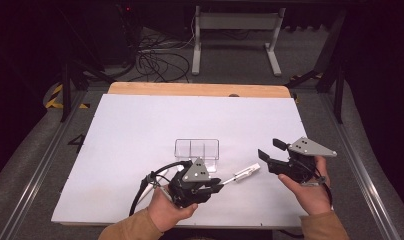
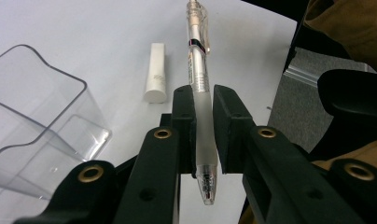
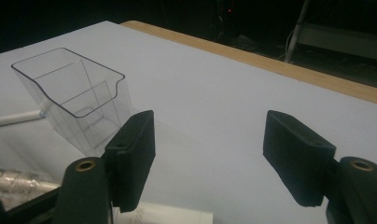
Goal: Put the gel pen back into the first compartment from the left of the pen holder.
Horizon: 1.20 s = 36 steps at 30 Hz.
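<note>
One pen [image 2: 201, 107] sits pinched tight in my left gripper [image 1: 216, 186], just in front of the clear holder [image 1: 197, 148], I think so it can drop in there. My right gripper [image 1: 268, 150] waits open and empty, right of the holder.

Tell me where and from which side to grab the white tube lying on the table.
Grip the white tube across its middle, jaws on its two long sides, coming straight down from above. It lies flat on the white table, a short, straight stick with free space on both sides, so a top-down pinch looks safest. The right gripper is open and empty; the left gripper holds the pen.
</note>
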Available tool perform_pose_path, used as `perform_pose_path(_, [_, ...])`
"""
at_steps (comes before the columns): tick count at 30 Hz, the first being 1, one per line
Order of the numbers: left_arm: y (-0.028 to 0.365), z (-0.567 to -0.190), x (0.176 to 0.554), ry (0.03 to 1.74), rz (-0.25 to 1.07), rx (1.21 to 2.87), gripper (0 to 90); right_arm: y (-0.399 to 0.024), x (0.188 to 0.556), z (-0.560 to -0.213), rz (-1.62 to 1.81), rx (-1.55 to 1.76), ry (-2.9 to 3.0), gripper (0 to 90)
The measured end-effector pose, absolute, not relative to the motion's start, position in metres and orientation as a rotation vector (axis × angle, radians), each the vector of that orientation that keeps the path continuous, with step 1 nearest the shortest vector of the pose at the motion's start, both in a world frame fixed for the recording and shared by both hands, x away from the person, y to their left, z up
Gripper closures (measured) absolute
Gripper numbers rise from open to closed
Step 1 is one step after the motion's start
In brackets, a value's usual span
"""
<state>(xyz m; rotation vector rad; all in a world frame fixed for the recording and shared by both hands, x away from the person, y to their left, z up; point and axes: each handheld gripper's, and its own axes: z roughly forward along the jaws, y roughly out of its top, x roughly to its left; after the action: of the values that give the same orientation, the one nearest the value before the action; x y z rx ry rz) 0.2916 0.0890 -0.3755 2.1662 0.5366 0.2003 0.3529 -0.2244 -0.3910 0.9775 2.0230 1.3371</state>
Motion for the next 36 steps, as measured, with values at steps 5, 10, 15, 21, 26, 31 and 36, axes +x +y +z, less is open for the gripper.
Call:
perform_pose_path(5, [0.100,-0.368,0.295,0.534,0.204,2.162,79.9,-0.224,0.353,-0.391,1.337,0.978,2.024,34.8])
perform_pose_path(10, [0.111,-0.359,0.297,0.535,0.226,2.161,79.9,-0.224,0.353,-0.392,1.336,0.981,2.030,34.8])
perform_pose_path(15, [0.122,-0.350,0.299,0.534,0.245,2.165,79.9,-0.223,0.353,-0.392,1.329,0.976,2.038,34.7])
perform_pose_path(21, [0.136,-0.340,0.303,0.545,0.274,2.173,79.9,-0.222,0.353,-0.392,1.327,0.975,2.042,34.8])
perform_pose_path(26, [0.146,-0.332,0.305,0.561,0.290,2.181,79.9,-0.222,0.353,-0.393,1.320,0.971,2.049,34.8])
perform_pose_path(31, [0.156,-0.327,0.309,0.577,0.288,2.195,79.9,-0.221,0.353,-0.393,1.319,0.971,2.050,34.8])
perform_pose_path(36, [0.166,-0.323,0.315,0.602,0.291,2.203,79.9,-0.222,0.353,-0.393,1.316,0.970,2.051,34.7])
